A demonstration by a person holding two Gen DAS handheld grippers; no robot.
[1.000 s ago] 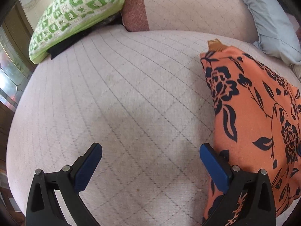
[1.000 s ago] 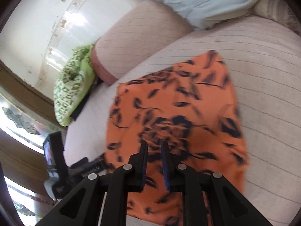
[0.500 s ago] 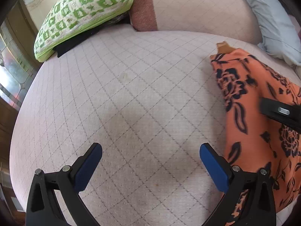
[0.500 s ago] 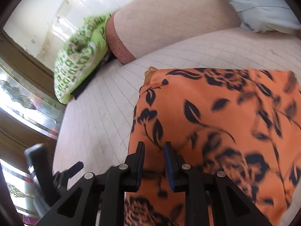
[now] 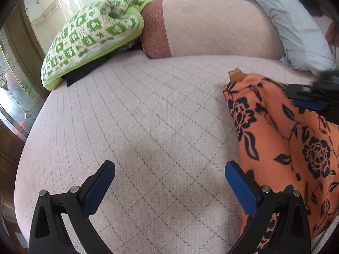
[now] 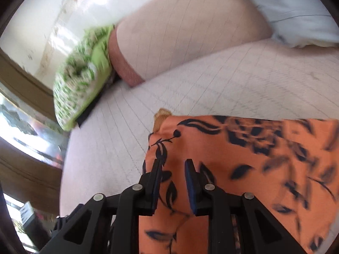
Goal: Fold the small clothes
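Right wrist view: one orange floral garment (image 6: 243,169) is being gripped by the right gripper (image 6: 172,169) at six o'clock; the left gripper (image 5: 169,175) is being held released.

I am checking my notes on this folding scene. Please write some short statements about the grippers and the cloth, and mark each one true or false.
1. The left gripper is open, with only the mattress between its fingers. True.
2. The right gripper is above the orange floral garment. True.
3. The garment is blue with white stripes. False: it is orange with dark flowers.
4. The green checked pillow lies on top of the garment. False: it sits apart, at the far left corner.
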